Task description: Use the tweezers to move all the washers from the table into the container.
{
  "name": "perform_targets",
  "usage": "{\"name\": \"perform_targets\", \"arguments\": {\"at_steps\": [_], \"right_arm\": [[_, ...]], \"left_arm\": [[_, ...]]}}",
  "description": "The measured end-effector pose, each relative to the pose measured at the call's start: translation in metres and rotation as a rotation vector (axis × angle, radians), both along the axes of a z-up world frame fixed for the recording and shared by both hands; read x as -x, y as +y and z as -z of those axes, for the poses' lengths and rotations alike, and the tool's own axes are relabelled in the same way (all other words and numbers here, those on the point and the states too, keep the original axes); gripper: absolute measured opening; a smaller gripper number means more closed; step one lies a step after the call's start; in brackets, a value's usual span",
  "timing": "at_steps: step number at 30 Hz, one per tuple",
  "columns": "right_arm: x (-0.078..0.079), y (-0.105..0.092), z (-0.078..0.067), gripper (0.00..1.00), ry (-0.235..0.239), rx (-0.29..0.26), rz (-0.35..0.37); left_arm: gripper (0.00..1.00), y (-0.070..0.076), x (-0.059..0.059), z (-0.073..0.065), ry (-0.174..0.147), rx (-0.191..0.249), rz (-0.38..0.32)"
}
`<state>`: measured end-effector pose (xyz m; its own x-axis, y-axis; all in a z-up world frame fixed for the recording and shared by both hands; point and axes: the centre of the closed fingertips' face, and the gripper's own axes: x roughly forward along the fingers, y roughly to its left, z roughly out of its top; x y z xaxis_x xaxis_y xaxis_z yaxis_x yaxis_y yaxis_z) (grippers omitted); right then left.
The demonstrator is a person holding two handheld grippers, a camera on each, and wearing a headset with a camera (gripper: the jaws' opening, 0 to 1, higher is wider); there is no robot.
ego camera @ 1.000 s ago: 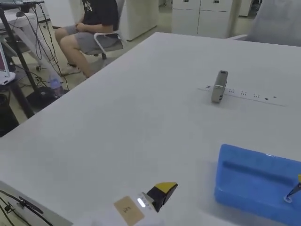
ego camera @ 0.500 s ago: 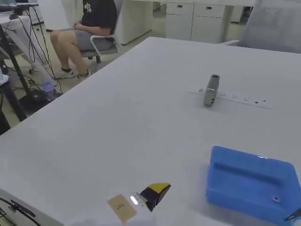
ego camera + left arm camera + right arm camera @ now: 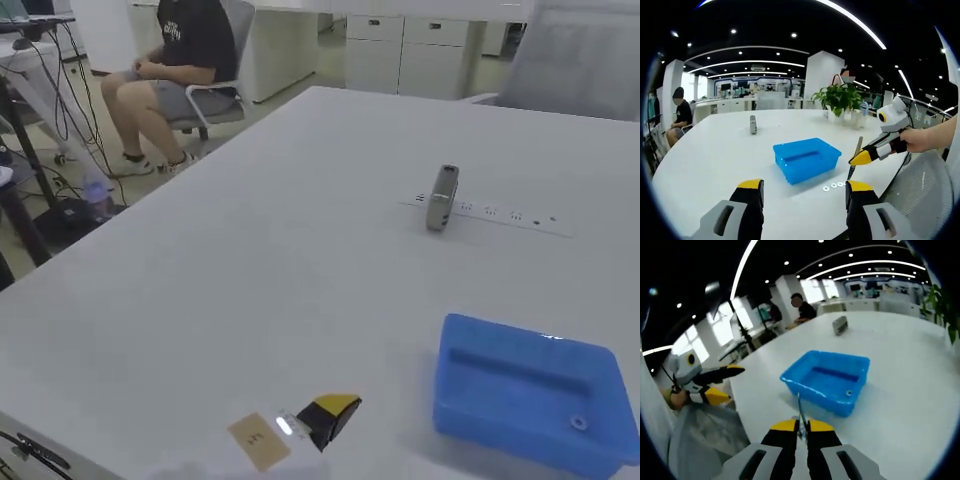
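Tweezers (image 3: 800, 411), thin metal, clamped in right tool (image 3: 801, 426); left tool (image 3: 805, 186) apart; rectangular container (image 3: 826, 401).

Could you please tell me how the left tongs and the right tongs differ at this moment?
The left tongs stand wide open; the right tongs are shut. The left tongs hold nothing; the right tongs grip the tweezers. Both have yellow tips and face the blue container.
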<state>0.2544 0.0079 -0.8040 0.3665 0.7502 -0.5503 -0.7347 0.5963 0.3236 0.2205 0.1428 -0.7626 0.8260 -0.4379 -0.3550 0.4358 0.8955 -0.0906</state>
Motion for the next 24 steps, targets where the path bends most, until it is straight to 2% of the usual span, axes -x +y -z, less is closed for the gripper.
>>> {"name": "perform_targets", "arguments": {"at_steps": [8, 12, 15, 21, 24], "right_arm": [[0.002, -0.001, 0.005, 0.03, -0.016, 0.013, -0.012], [0.004, 0.002, 0.004, 0.04, -0.049, 0.024, -0.045], [0.009, 0.005, 0.004, 0.04, -0.105, 0.059, -0.118], [0.020, 0.011, 0.005, 0.04, -0.223, 0.164, -0.259], [0.023, 0.014, 0.005, 0.04, -0.258, 0.191, -0.290]], "left_arm": [[0.65, 0.000, 0.000, 0.001, 0.004, -0.009, 0.001], [0.64, 0.001, 0.000, 0.001, 0.001, -0.010, -0.002], [0.63, 0.001, 0.000, 0.001, 0.001, -0.012, -0.001], [0.61, 0.001, 0.001, 0.002, 0.007, -0.019, 0.003], [0.61, 0.001, 0.001, 0.002, 0.008, -0.022, 0.004]]}}
